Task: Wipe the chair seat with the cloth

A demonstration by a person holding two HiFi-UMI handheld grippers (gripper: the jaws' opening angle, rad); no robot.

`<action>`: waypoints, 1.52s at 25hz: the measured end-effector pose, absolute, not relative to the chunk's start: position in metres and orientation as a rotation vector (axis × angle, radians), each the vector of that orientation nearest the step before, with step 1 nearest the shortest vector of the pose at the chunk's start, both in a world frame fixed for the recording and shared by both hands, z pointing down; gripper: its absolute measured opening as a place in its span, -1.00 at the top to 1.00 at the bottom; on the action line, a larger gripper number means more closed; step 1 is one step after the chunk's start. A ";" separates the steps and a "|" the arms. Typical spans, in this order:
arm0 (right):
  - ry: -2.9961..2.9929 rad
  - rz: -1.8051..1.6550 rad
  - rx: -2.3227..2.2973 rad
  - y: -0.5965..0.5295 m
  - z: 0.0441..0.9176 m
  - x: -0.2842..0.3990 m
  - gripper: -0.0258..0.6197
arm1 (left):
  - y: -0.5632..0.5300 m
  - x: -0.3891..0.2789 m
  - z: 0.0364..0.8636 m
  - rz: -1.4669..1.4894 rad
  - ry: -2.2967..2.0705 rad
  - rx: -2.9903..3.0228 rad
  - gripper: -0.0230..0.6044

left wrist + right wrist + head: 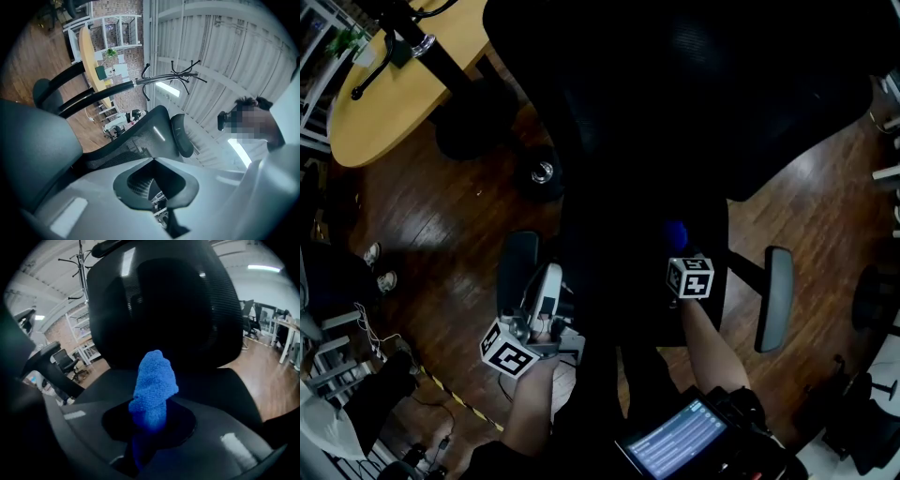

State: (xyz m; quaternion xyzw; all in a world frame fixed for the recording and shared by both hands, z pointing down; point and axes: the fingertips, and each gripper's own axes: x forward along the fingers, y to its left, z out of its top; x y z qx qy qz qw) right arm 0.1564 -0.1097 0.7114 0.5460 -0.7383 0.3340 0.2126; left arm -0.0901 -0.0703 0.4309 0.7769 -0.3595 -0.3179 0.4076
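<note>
Your right tongs are clenched on the blue cloth. A bunched wad of it sticks out past the tips toward the black mesh backrest. From your head view the cloth sits over the chair seat, toward its right rear corner. Whether it touches the seat is too dark to tell.

Your left tongs are clenched with nothing between them. They sit off the seat's left edge, just beside the left armrest, and point up at the chair's headrest. The right armrest stands clear of the seat's right edge.
</note>
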 end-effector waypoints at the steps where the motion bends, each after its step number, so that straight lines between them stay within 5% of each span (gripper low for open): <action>1: -2.092 0.954 1.457 -0.109 0.711 0.126 0.72 | -0.071 -0.090 0.429 -0.799 -0.909 1.958 0.95; 8: -2.280 1.056 1.097 -0.097 0.715 -0.046 0.72 | -0.083 -0.091 0.432 -0.775 -0.911 1.944 0.95; 15: -2.314 1.122 0.950 -0.082 0.730 -0.092 0.72 | -0.091 -0.084 0.447 -0.735 -0.887 1.935 0.95; 38: -1.795 1.042 1.613 -0.023 0.738 0.282 0.72 | -0.103 -0.069 0.460 -0.696 -0.908 1.946 0.95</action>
